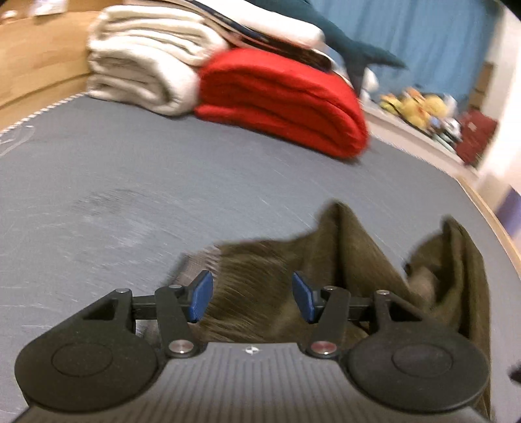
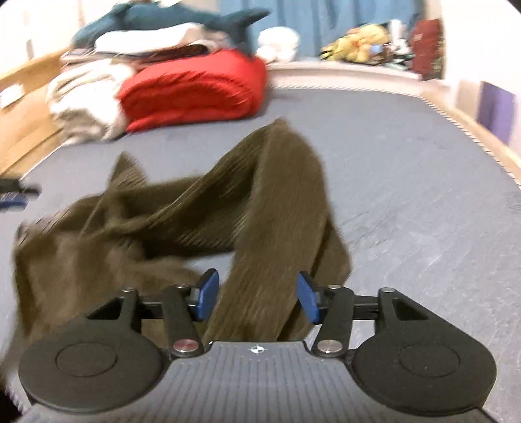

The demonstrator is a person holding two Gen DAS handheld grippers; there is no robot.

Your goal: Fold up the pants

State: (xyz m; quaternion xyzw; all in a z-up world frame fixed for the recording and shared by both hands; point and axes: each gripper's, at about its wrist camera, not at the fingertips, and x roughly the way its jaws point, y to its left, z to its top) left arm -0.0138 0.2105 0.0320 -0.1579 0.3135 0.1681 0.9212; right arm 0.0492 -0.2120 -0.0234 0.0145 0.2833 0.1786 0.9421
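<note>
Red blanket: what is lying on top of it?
On the red blanket lies a blue plush shark and folded white bedding. What sits between them is covered.

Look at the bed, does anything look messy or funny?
Yes. The brown pants lie bunched and twisted on the grey mattress, with folds sticking up instead of flat. Both hand-held grippers are open over them.

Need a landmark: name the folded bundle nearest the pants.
The red blanket; the white bundle sits beyond it, toward the wooden bedside, farther from the brown pants.
</note>
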